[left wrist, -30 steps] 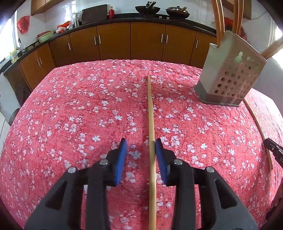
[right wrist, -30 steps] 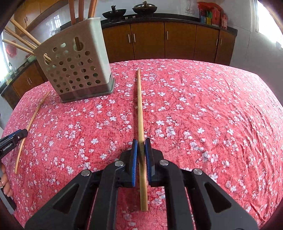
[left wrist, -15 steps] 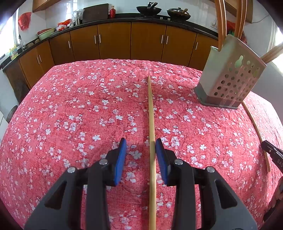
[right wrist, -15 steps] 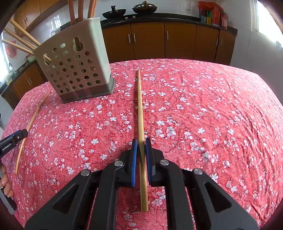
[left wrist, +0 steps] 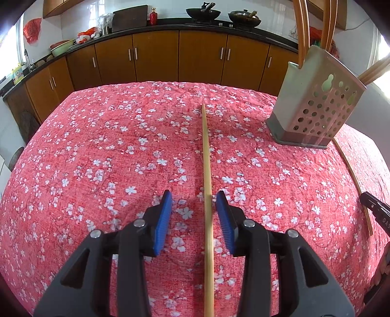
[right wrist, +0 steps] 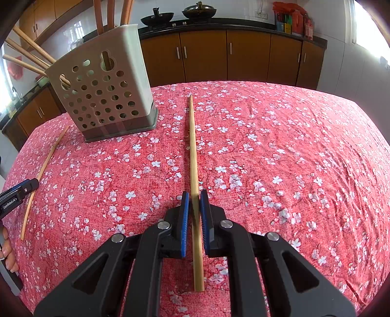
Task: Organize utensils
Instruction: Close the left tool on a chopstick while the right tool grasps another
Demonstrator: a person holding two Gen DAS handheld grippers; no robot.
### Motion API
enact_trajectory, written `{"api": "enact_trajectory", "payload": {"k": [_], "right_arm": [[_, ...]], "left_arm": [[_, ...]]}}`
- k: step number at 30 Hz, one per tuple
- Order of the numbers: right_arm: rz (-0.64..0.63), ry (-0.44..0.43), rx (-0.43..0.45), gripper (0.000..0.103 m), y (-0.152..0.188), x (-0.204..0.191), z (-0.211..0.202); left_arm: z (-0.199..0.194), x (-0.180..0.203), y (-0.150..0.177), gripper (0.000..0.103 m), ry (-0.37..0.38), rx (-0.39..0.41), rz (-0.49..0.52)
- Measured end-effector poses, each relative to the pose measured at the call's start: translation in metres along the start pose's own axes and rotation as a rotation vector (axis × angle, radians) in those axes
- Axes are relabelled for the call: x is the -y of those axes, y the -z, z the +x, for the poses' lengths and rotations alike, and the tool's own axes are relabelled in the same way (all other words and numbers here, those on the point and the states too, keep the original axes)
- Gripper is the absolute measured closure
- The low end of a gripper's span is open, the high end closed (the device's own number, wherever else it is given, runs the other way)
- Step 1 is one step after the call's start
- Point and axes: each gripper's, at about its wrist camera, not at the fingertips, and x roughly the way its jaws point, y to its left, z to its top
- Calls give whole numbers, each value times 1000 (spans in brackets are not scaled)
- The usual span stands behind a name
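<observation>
While ribbed blue pads (right wrist: 184,220) pinch it, slender wooden chopstick (right wrist: 193,156) crosses floral cloth (right wrist: 280,156).

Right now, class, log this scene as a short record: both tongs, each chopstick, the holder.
left tongs: open, astride a chopstick lying on the cloth
right tongs: shut on the other chopstick
holder: perforated, upright on the red floral tablecloth, chopsticks already inside

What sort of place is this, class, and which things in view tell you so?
Most likely a home kitchen: woks on a black counter, brown cabinets beneath, and a chopstick holder on a floral tablecloth.
</observation>
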Motion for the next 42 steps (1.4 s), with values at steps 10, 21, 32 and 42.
{"api": "enact_trajectory", "payload": {"k": [10,21,32,42], "right_arm": [[0,0,0,92,0,0,0],[1,0,1,92,0,0,0],[1,-1,1,92,0,0,0],[0,1,1,92,0,1,0]], "left_arm": [[1,1,0,64,-2,0,0],[1,2,0,63,-2,0,0],[1,1,-1,63,-2,0,1],[-1,4,1,63,-13,-3,23]]}}
